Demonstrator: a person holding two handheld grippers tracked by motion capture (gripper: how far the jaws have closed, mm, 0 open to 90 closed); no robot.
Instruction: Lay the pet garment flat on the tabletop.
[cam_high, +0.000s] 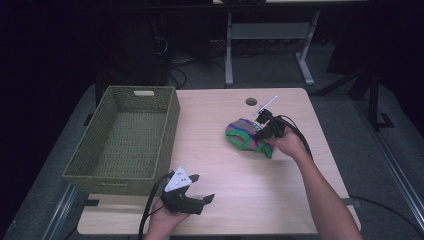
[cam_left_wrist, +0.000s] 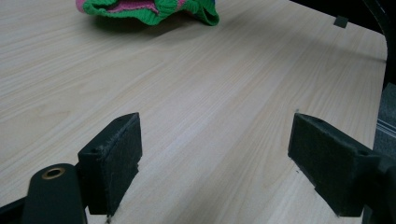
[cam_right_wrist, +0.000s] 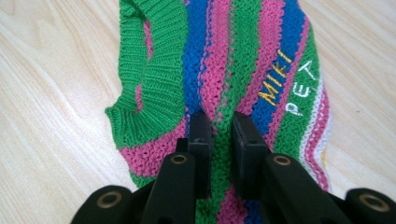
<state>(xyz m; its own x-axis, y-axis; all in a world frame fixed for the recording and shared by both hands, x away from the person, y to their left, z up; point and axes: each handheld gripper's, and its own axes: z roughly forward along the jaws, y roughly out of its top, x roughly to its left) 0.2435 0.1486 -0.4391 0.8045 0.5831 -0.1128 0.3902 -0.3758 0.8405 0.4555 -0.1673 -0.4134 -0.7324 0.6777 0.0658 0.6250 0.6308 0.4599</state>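
A small knitted garment (cam_high: 242, 135) striped green, pink and blue lies on the wooden table (cam_high: 225, 170), right of centre. In the right gripper view the knit (cam_right_wrist: 243, 56) carries yellow and white lettering. My right gripper (cam_right_wrist: 222, 126) is shut on a fold of that knit, which is pinched between the two black pads. In the high view the right gripper (cam_high: 261, 131) sits at the garment's right side. My left gripper (cam_high: 202, 187) rests near the table's front edge, jaws wide apart. In its own view the left gripper (cam_left_wrist: 215, 154) holds nothing, with the garment (cam_left_wrist: 149, 9) far ahead.
A green woven basket (cam_high: 95, 165) stands on the table's left side and holds nothing. A round cable hole (cam_high: 251, 101) is in the tabletop at the back. Desk legs and cables lie on the dark floor beyond the table.
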